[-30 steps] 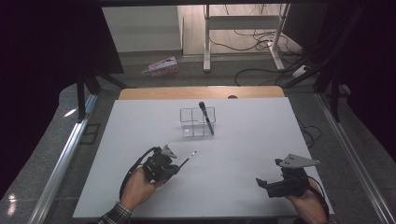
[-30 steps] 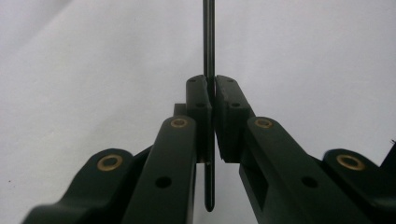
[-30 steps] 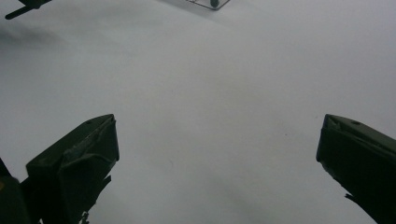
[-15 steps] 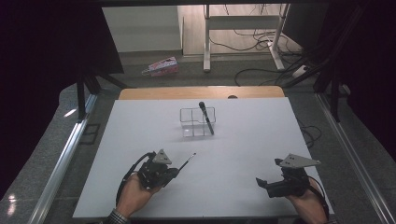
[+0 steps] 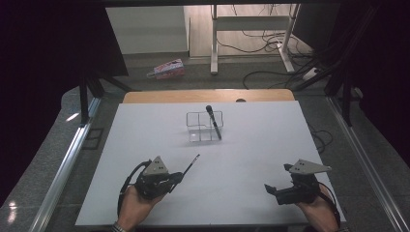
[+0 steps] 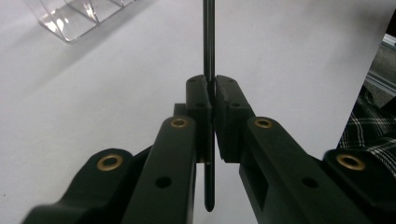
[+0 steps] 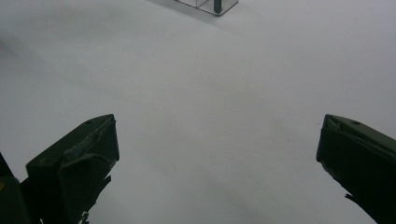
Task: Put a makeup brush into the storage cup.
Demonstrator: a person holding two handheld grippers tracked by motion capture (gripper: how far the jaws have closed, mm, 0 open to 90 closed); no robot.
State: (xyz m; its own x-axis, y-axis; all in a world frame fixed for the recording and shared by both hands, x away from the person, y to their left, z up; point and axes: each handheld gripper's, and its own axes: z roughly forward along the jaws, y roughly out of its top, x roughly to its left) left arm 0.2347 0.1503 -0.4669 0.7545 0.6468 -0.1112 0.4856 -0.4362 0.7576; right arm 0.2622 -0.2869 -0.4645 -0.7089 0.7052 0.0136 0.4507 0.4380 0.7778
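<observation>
A thin black pen (image 5: 190, 165) is clamped between the closed jaws of the left gripper (image 5: 175, 178) at lower left of the high view, its tip slanted toward upper right. At lower right, the right gripper (image 5: 270, 189) is held wide open with nothing in it. A clear organizer (image 5: 200, 126) with a black marker (image 5: 213, 122) is seen at center.

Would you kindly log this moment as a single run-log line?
left gripper: shut on thin black pen | right gripper: open, over white table | clear organizer: holds black marker
</observation>
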